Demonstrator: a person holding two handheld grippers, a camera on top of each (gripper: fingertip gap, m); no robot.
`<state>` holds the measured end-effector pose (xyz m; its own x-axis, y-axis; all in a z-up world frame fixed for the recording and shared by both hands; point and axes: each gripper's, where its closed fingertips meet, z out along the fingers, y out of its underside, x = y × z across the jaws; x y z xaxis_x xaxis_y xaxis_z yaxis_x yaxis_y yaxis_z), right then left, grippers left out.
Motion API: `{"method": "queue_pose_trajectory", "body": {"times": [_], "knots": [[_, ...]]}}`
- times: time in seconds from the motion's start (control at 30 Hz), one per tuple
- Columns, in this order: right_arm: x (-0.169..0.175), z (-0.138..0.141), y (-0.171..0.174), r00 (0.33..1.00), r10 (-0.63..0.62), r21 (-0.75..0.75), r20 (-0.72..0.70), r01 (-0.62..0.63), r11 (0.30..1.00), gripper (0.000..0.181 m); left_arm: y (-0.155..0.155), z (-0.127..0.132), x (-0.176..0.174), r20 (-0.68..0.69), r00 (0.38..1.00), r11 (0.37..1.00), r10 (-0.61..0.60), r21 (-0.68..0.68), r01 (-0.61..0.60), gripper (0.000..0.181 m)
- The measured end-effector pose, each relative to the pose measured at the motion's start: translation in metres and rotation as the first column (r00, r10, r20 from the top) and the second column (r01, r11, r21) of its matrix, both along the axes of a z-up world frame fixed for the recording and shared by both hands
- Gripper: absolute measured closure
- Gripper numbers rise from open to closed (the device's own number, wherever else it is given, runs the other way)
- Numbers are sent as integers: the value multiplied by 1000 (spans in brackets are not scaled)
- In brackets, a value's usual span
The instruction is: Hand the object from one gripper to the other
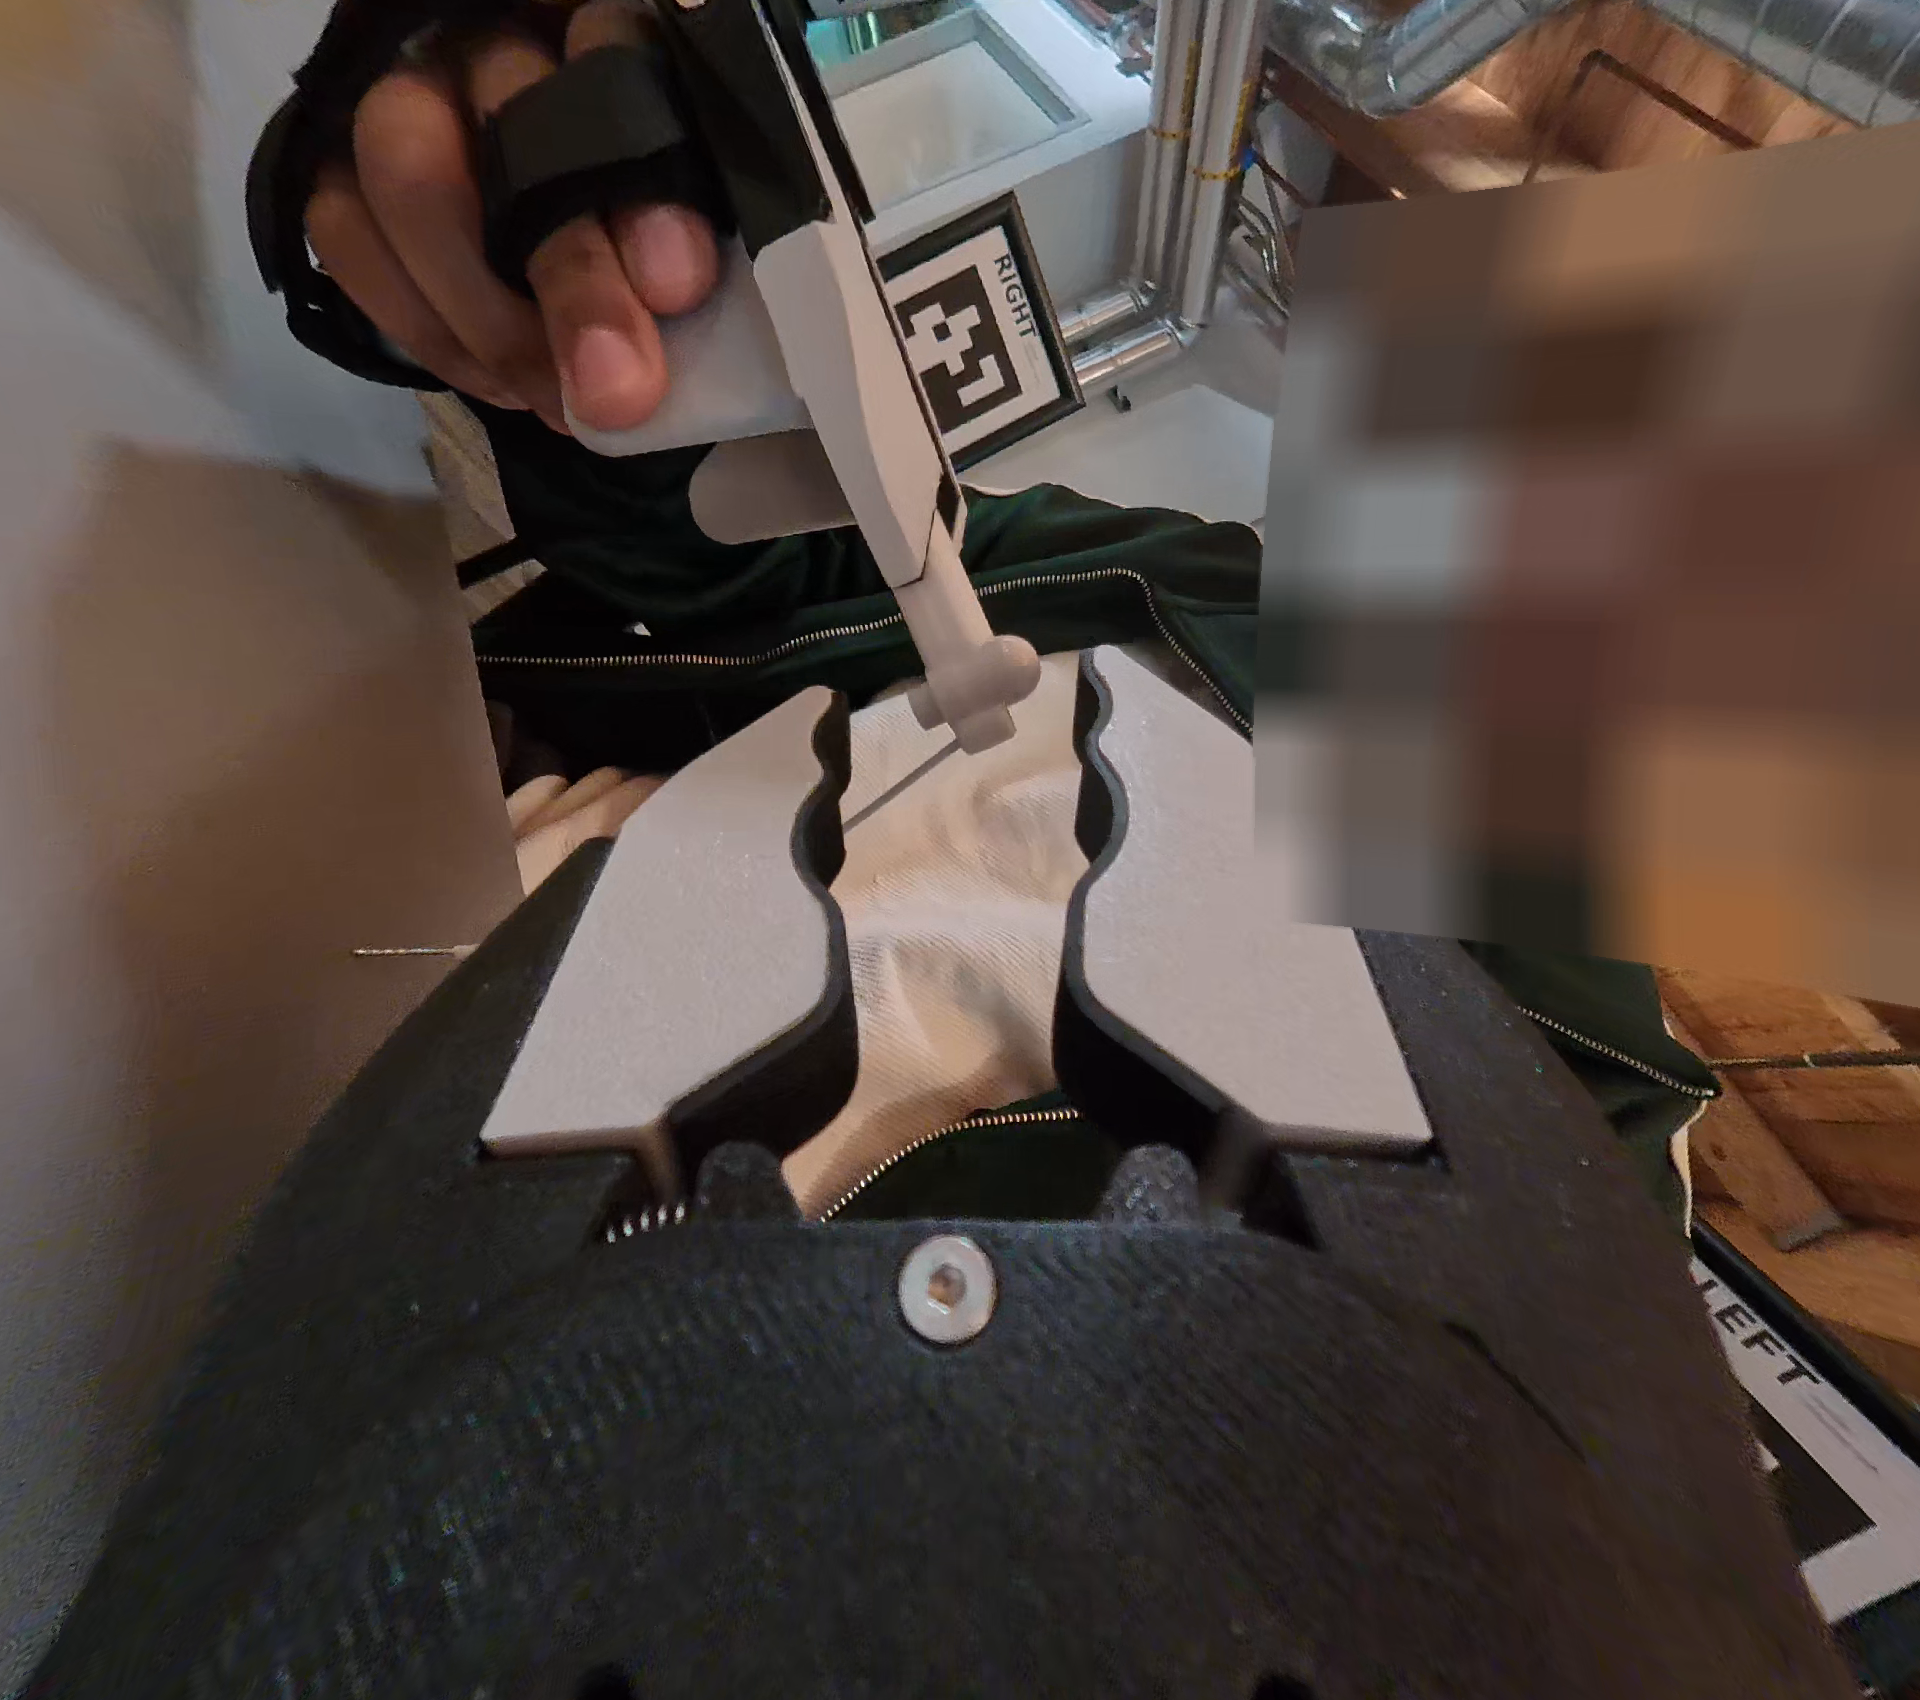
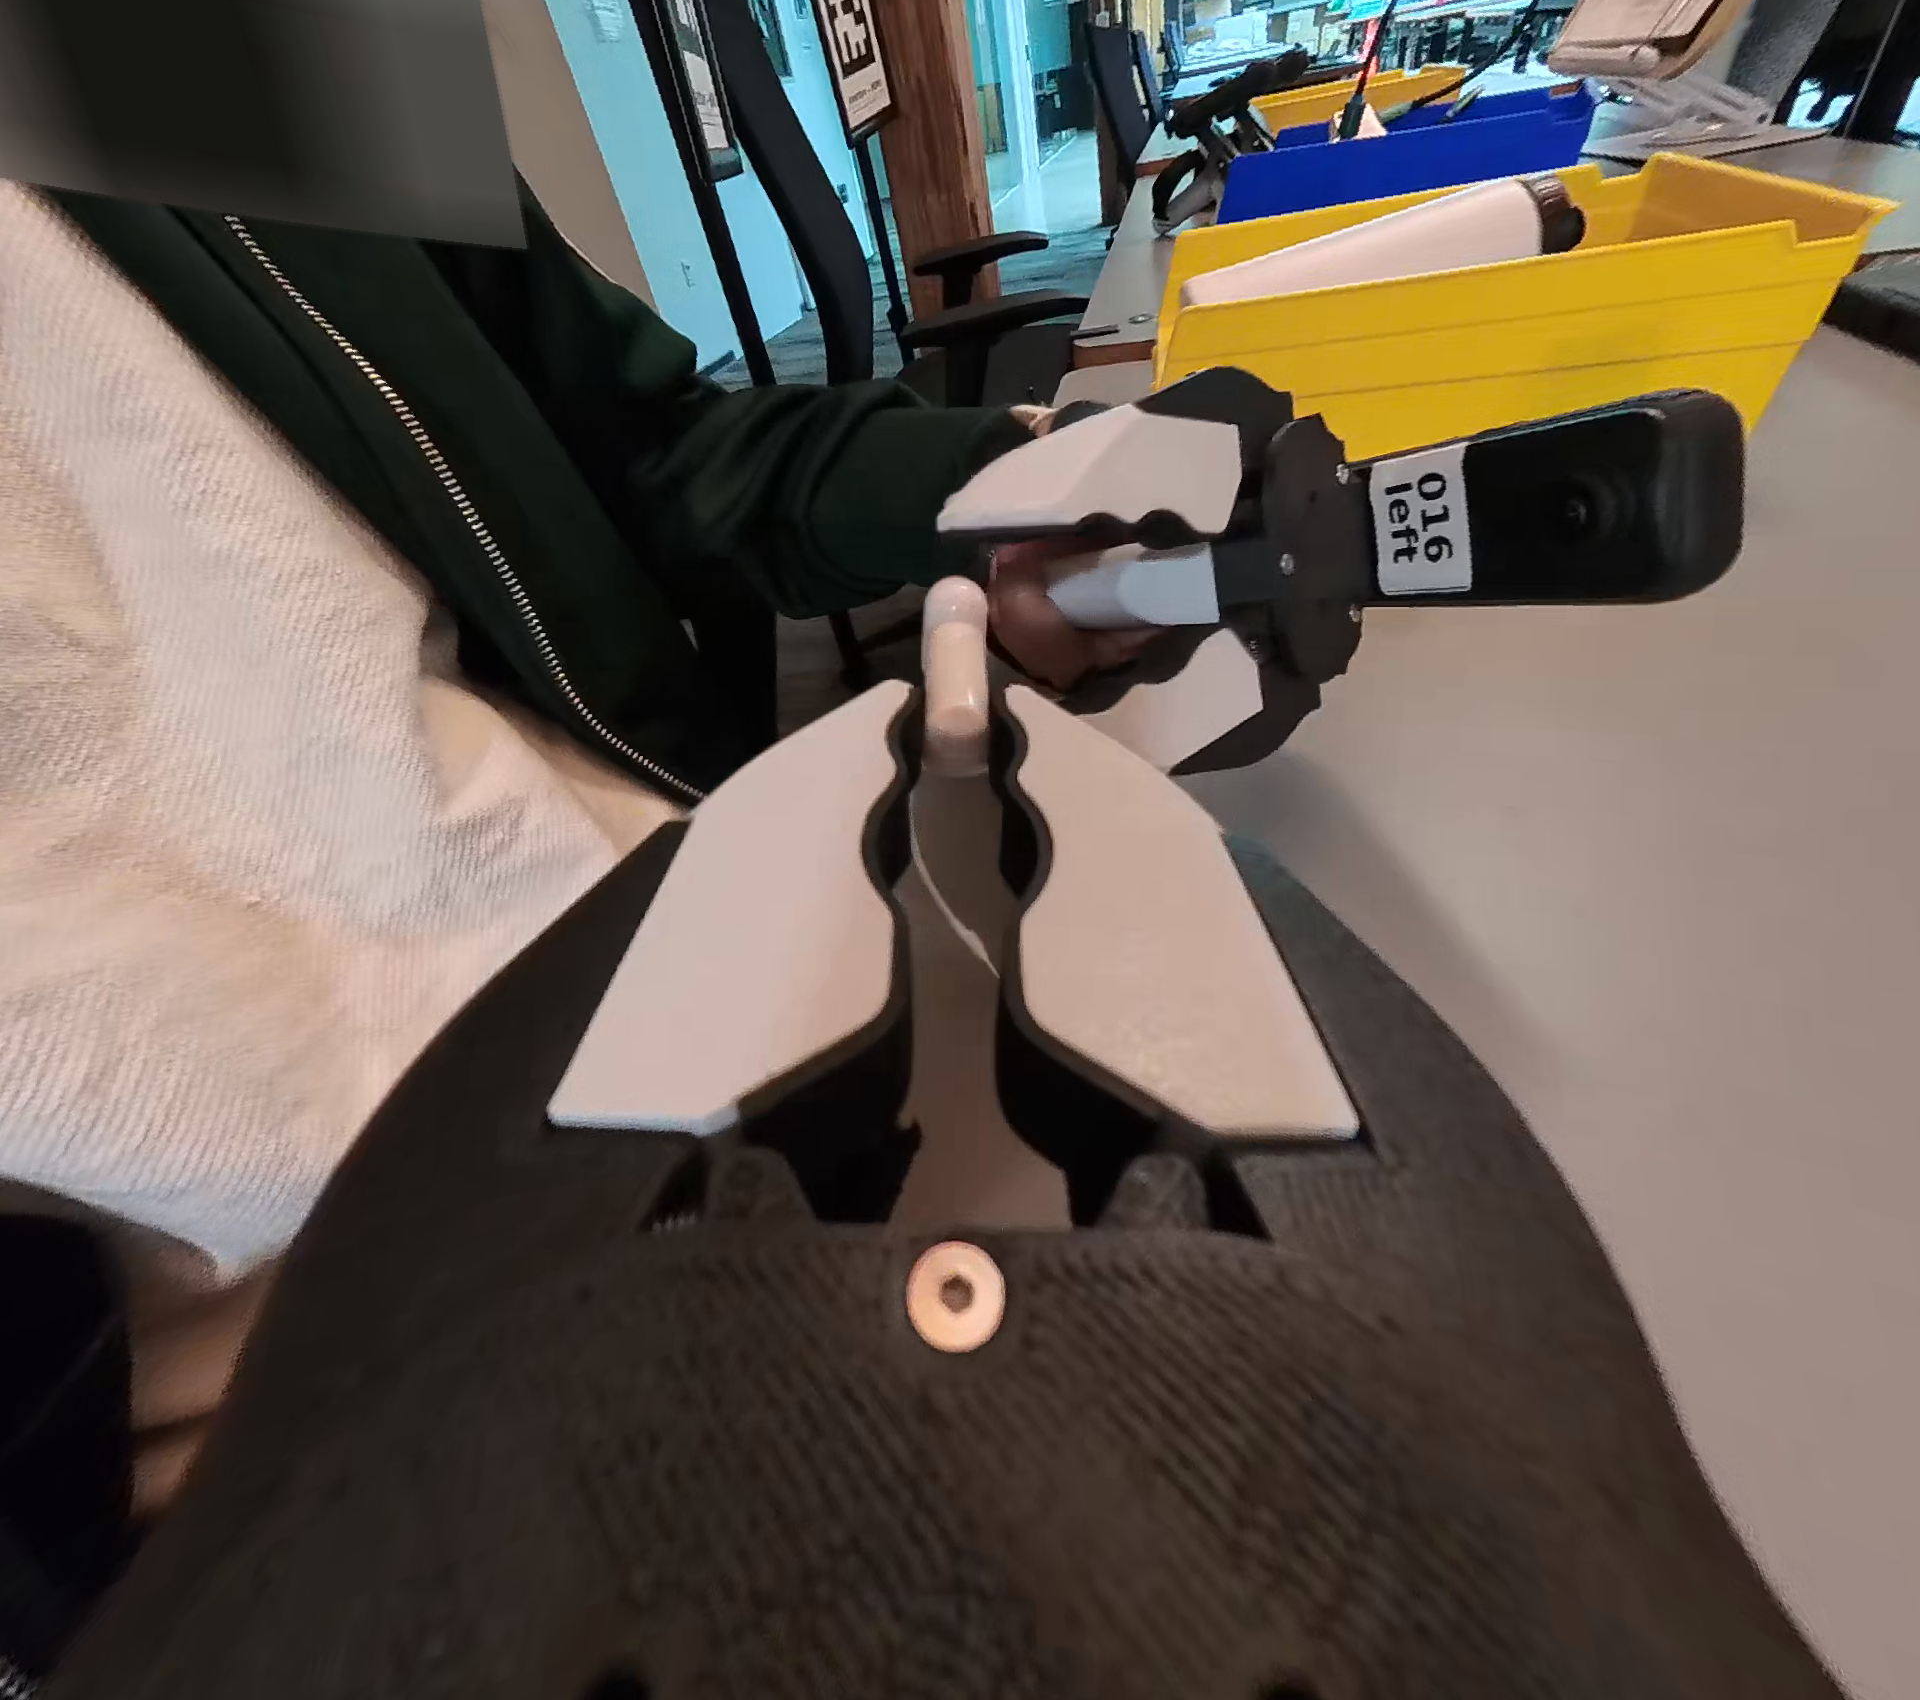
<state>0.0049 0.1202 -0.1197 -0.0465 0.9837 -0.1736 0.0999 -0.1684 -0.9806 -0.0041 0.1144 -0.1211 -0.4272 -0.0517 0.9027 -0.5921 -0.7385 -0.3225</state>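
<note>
A small white plastic piece (image 2: 954, 642) with a rounded end and a thin wire tail sticks out past my right gripper (image 2: 956, 720), which is shut on it. In the left wrist view the right gripper (image 1: 925, 570) comes down from above, edge-on, with the white piece (image 1: 977, 679) at its tip. My left gripper (image 1: 961, 694) is open, and the piece hangs in the gap at its fingertips without visibly touching either finger. In the right wrist view the left gripper (image 2: 1003, 611) is open with its tips beside the piece. Both are held in front of a person's chest.
The person's white shirt (image 2: 260, 715) and dark green zip jacket (image 2: 520, 455) are close behind the grippers. A yellow bin (image 2: 1507, 362) holding a white roll and a blue bin (image 2: 1403, 164) stand on the grey table (image 2: 1558, 975). An office chair (image 2: 810, 216) stands farther back.
</note>
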Motion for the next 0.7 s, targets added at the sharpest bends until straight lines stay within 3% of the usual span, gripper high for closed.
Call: {"method": "queue_pose_trajectory", "body": {"times": [0.27, 0.43, 0.5, 0.6, 0.7], "knots": [[-2, -2, -4, 1000, 28, -19, 9, -28, 999, 170, -11, 2, -2, 18, 998, 998, -62, 14, 61, 153], [-1, -2, -1, 1000, 9, -23, -2, -10, 1000, 169, -8, 3, -1, 22, 999, 999, -46, 0, 46, 154], [0, -3, 11, 998, -63, -17, -7, 63, 998, 153, -2, 10, -2, 57, 998, 1000, -18, -18, 19, 154], [6, -3, 34, 979, -199, -26, -41, 198, 980, 121, 14, 17, -1, 91, 992, 995, 92, 19, -94, 154], [14, -1, 46, 962, -267, -36, -63, 265, 964, 119, 44, 25, -1, 154, 940, 943, 304, 93, -320, 154]]}}
